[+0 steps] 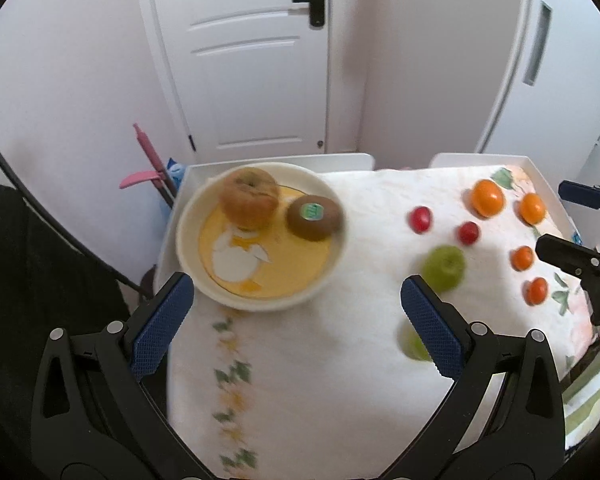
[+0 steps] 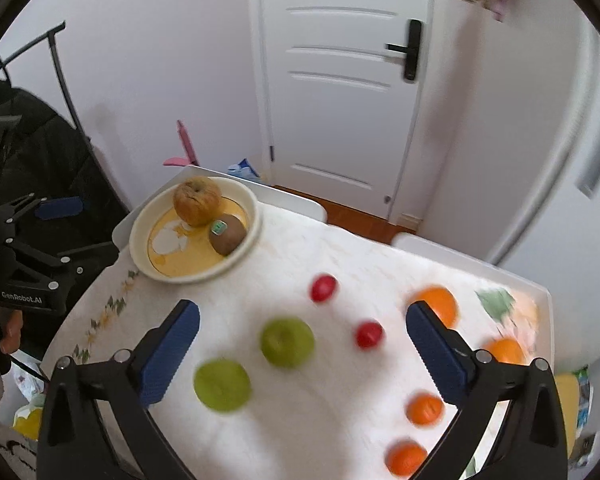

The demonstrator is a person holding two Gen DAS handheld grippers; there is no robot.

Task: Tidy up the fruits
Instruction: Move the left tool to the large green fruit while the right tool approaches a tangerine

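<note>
Both spread wide, empty: left gripper (image 1: 296, 320), right gripper (image 2: 302, 352). Loose on tablecloth (image 2: 292, 420): two green apples (image 2: 287, 342), four oranges (image 2: 424, 408), two red fruits (image 2: 369, 334). Farther back, bowl (image 2: 244, 196) holding only brown apple (image 2: 197, 201) plus kiwi (image 2: 229, 235). Barely started tbh, eight left.

Both handheld grippers hover with jaws spread wide and empty: the left gripper (image 1: 296, 300) and the right gripper (image 2: 302, 328), a bare hand (image 2: 4, 328) gripping the left tool's handle.
</note>
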